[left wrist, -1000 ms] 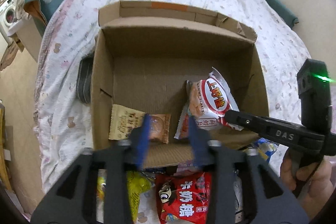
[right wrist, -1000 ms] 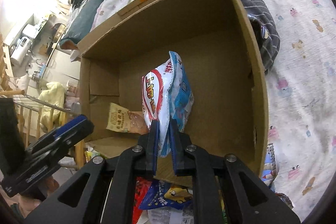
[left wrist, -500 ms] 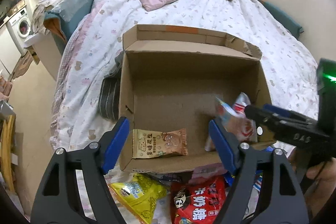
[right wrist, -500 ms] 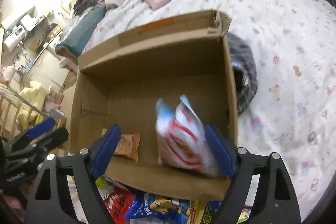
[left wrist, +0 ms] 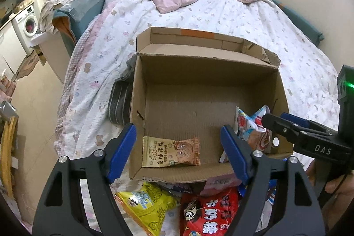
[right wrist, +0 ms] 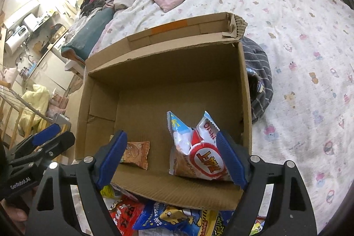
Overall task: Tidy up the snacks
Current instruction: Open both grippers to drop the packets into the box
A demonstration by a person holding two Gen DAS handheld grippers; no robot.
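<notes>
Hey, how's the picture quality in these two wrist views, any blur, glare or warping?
Left wrist view: sharp, heavy fisheye bending, dark corners, a green light flare at the right edge, cardboard box evenly lit. Right wrist view: also sharp and curved, washed-out glare upper left, print on the Oishi bag readable.

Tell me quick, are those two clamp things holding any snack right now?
Left gripper: open, holding nothing, jaws just opened.
Right gripper: open, holding nothing; jaws just opened, and the Oishi bag sits loose in the cardboard box.
</notes>
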